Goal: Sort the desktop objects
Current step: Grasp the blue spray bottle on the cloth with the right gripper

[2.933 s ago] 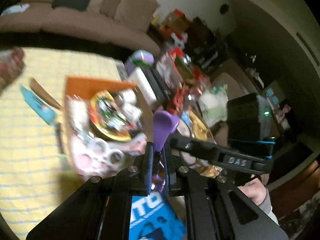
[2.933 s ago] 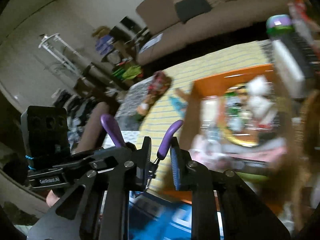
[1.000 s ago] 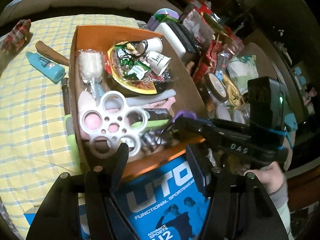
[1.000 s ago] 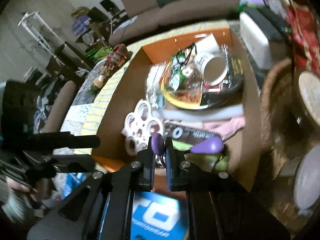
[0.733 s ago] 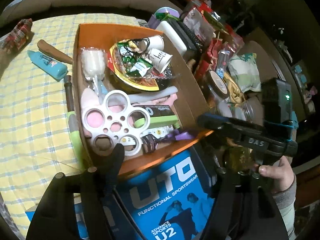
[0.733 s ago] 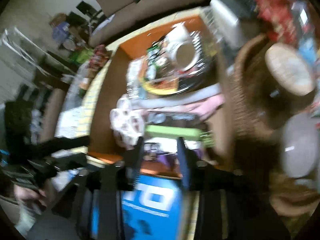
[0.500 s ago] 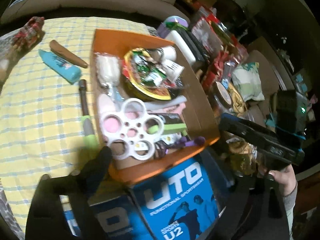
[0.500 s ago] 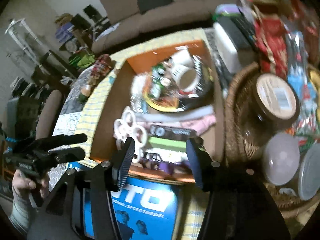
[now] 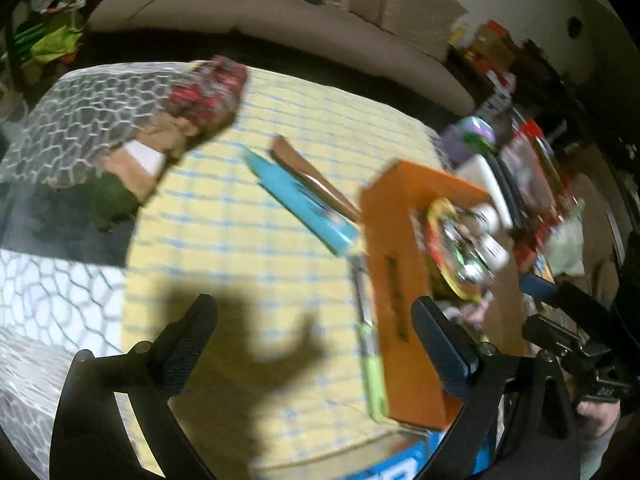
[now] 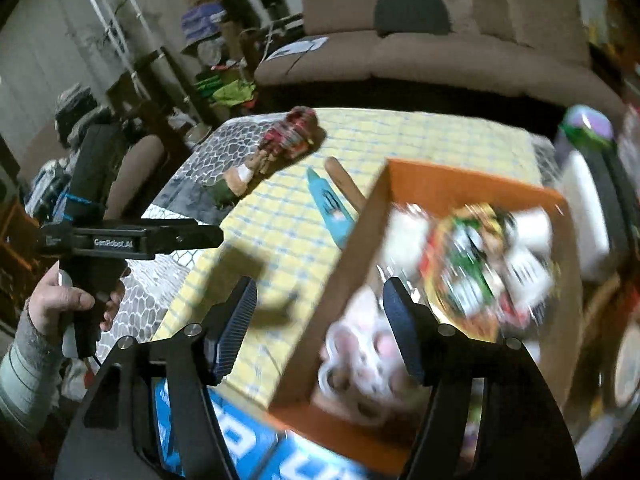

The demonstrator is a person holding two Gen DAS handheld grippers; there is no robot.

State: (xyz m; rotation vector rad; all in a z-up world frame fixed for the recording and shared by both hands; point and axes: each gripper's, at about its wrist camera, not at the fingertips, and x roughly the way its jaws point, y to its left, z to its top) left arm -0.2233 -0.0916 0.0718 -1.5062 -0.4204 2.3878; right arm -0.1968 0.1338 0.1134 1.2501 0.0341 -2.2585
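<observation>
Orange box sits crammed with blurred clutter; both tools gape empty.

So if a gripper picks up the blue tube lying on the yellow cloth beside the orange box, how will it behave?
The blue tube looks like a soft squeeze tube, so it probably dents under the fingers and is likely light. It narrows toward one end and lies flat, so it seems unlikely to roll far. Its smooth skin may slip.

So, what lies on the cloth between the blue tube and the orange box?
In the left wrist view, a brown wooden handle lies between the blue tube and the orange box, right beside the tube; blur hides whether they touch.
</observation>
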